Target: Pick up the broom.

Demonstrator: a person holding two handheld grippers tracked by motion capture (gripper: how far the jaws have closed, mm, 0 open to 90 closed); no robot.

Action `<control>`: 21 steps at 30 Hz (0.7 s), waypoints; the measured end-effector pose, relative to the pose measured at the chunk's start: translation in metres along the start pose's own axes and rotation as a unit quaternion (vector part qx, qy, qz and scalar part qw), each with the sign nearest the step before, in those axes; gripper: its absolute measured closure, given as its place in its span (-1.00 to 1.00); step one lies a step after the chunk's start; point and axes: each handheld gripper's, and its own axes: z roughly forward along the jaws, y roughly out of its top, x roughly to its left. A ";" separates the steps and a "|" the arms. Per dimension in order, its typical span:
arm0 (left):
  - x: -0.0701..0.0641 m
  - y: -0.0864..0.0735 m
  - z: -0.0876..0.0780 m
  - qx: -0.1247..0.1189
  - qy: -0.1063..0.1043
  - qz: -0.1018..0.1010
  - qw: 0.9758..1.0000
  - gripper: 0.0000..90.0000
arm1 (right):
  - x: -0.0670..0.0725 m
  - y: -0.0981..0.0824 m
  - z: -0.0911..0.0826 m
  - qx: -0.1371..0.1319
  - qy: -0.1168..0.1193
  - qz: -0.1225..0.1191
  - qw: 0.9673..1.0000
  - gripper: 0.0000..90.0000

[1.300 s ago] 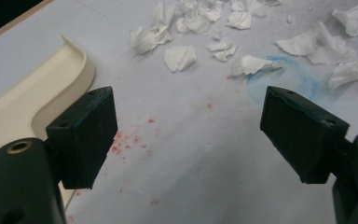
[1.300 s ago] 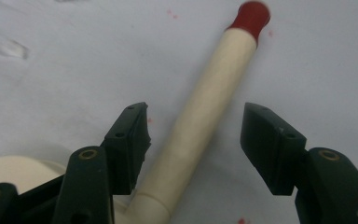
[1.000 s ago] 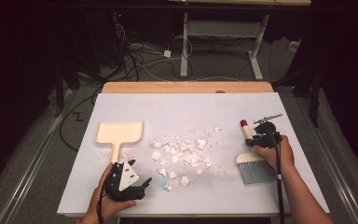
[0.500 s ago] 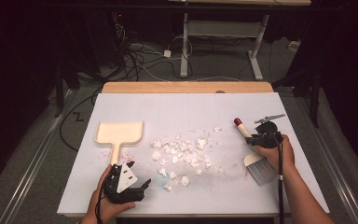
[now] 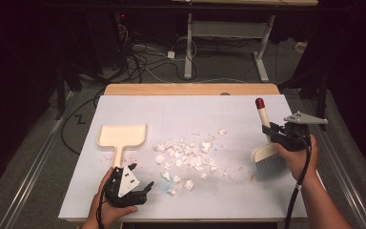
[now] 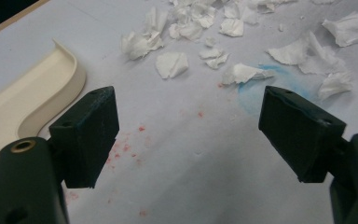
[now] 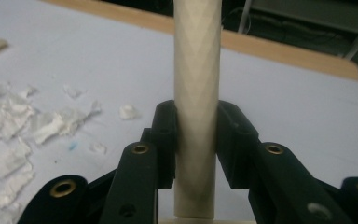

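At the right of the high view we see the right gripper [image 5: 275,135] clamped on the cream handle of a small brush [image 5: 267,151]. The brush stands nearly upright, its red-tipped handle end pointing toward the top of the frame and its grey bristles hanging low over the white table [image 5: 181,114], just right of the scattered litter. In the right gripper view the brush [image 7: 197,93] handle rises straight up the middle of the picture, and both black pads press against its sides; the jaws have just closed to their tightest on it.

The paper scraps [image 5: 187,156] lie strewn across the centre of the table, white torn pieces with a few faint red specks and a blue smudge among them. The cream dustpan [image 5: 122,137] rests flat in the left half of the frame, mouth toward the top, its handle running down toward the left gripper [image 5: 140,177].

That left gripper sits at the lower left of the high view, held low over the table. In the left gripper view its two jaws stand wide apart with only bare table between them; the dustpan [image 6: 32,93] edge curves at the left of that picture and the paper scraps [image 6: 242,42] spread across the top.
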 end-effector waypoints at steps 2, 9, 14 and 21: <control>0.001 0.000 0.000 -0.001 -0.002 -0.006 1.000 -0.57 | 0.001 0.002 -0.003 -0.006 0.000 0.001 1.000 0.59; 0.000 0.020 -0.004 -0.037 -0.026 -0.057 0.997 -0.57 | 0.032 0.009 -0.017 -0.087 0.005 -0.006 0.996 0.59; -0.017 0.054 -0.004 -0.065 -0.084 -0.051 0.993 -0.60 | 0.066 0.017 -0.018 -0.092 0.046 -0.025 0.994 0.59; -0.056 0.115 0.017 -0.103 -0.188 -0.059 0.975 -0.62 | 0.097 0.023 -0.028 -0.117 0.075 -0.031 0.990 0.58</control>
